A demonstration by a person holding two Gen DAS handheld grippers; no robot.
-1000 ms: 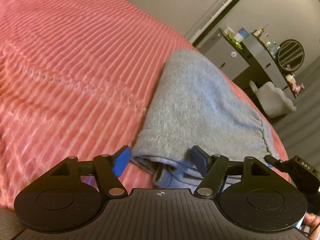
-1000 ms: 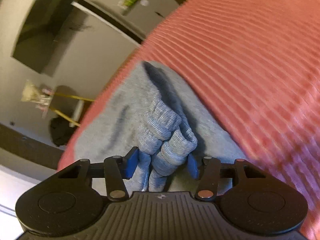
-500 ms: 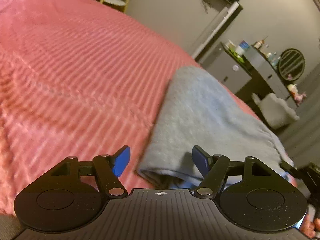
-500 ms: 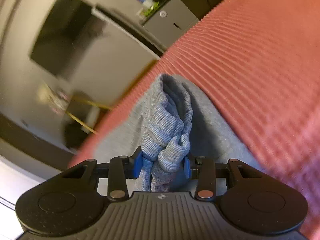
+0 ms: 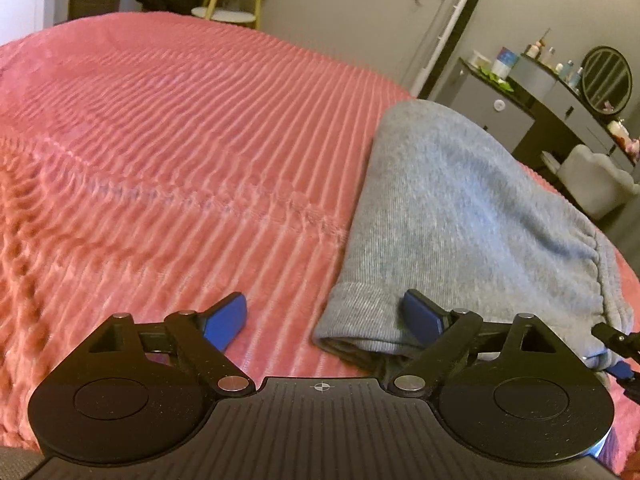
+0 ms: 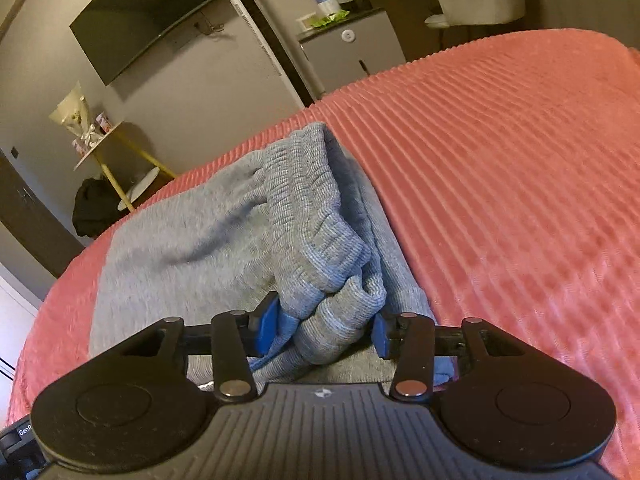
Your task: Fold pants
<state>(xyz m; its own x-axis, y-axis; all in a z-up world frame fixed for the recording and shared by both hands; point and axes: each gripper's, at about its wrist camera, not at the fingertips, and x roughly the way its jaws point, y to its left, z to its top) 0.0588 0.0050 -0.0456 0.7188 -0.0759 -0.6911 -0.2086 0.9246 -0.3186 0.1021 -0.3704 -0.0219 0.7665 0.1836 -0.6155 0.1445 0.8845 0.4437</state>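
The grey pants [image 5: 460, 216] lay folded on the pink bedspread [image 5: 180, 140], near its right edge. The right gripper [image 6: 324, 326] pinched their bunched ribbed waistband [image 6: 320, 240] — its jaws had just eased slightly. The left gripper [image 5: 324, 312] had just spread wide, holding nothing — one pad over the near hem.

Bare bedspread [image 5: 168, 152] left of folded pants [image 5: 460, 216]

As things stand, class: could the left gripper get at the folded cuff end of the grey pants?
Probably yes: the left gripper stands open, the cuff end partly between its jaws, unobstructed.
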